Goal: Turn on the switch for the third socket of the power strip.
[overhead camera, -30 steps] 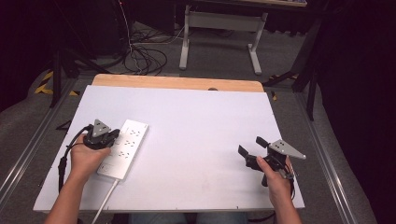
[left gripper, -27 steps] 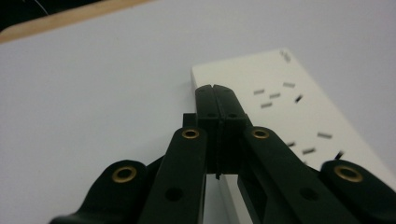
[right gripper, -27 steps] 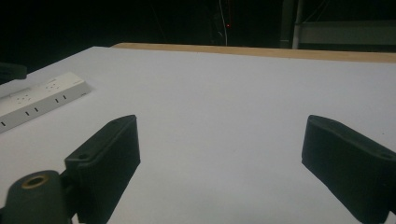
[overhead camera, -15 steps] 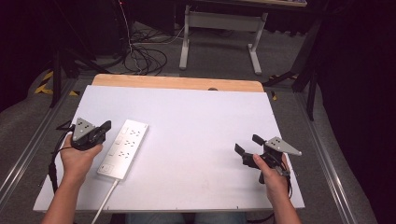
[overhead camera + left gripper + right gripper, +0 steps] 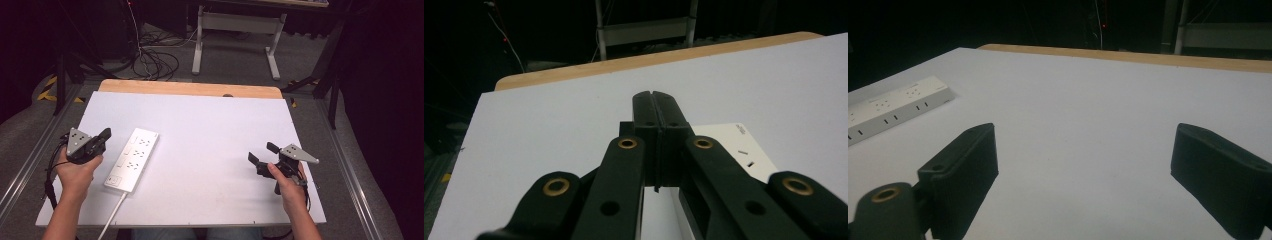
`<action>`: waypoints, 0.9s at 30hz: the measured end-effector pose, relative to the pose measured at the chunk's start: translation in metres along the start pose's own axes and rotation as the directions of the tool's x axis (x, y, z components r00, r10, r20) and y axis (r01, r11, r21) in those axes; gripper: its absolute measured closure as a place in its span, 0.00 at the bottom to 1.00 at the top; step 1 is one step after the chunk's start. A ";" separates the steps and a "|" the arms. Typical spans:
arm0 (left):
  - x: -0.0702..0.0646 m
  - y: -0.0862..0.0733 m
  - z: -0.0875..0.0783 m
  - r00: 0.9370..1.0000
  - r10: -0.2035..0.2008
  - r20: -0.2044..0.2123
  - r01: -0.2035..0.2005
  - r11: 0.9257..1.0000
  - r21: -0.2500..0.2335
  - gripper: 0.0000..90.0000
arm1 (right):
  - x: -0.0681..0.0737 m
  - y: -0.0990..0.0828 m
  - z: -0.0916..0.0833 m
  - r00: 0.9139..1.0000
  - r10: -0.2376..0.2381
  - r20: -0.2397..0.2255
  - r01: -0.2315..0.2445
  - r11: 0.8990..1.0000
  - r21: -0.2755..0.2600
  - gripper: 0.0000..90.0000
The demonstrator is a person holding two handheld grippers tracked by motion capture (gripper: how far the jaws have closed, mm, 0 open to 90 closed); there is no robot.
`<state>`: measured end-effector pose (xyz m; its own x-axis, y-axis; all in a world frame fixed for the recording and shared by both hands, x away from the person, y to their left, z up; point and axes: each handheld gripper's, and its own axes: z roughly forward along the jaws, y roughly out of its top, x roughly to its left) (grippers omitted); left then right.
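The power strip (image 5: 132, 159) lies on the bench's (image 5: 210, 130) left side. Just left of it, the left gripper (image 5: 104, 135) has fingers together, empty; the right gripper (image 5: 261, 154), well apart, holds its fingers wide.

Setting: lab or recording studio, not a home.
- Tabletop (image 5: 210, 125): bare white board with a wooden far edge, on a metal-railed frame.
- Floor (image 5: 235, 70): grey carpet; black-and-yellow hazard tape (image 5: 47, 87) at the left.
- Cables (image 5: 155, 62): loose black coils on the floor behind the tabletop.
- Second bench frame (image 5: 235, 30): grey metal legs, farther back.
- Surroundings: dark, unlit; black stands at both sides.
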<state>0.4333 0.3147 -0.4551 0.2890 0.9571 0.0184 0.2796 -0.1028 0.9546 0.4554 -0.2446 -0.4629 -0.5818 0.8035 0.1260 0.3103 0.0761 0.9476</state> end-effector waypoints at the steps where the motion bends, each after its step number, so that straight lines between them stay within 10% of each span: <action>1: 0.000 0.000 -0.001 1.000 0.000 -0.001 0.000 1.000 0.001 0.99 | 0.000 0.000 0.000 1.000 0.000 -0.001 0.000 1.000 0.000 0.13; 27: 0.005 -0.005 -0.012 1.000 -0.009 -0.014 0.009 1.000 0.008 0.99 | 0.003 0.003 0.010 1.000 -0.006 -0.025 0.006 1.000 0.006 0.13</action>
<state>0.4229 0.3235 -0.4561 0.2736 0.9617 0.0141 0.2893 -0.0963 0.9524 0.4619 -0.2362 -0.4626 -0.6026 0.7878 0.1275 0.3110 0.0848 0.9466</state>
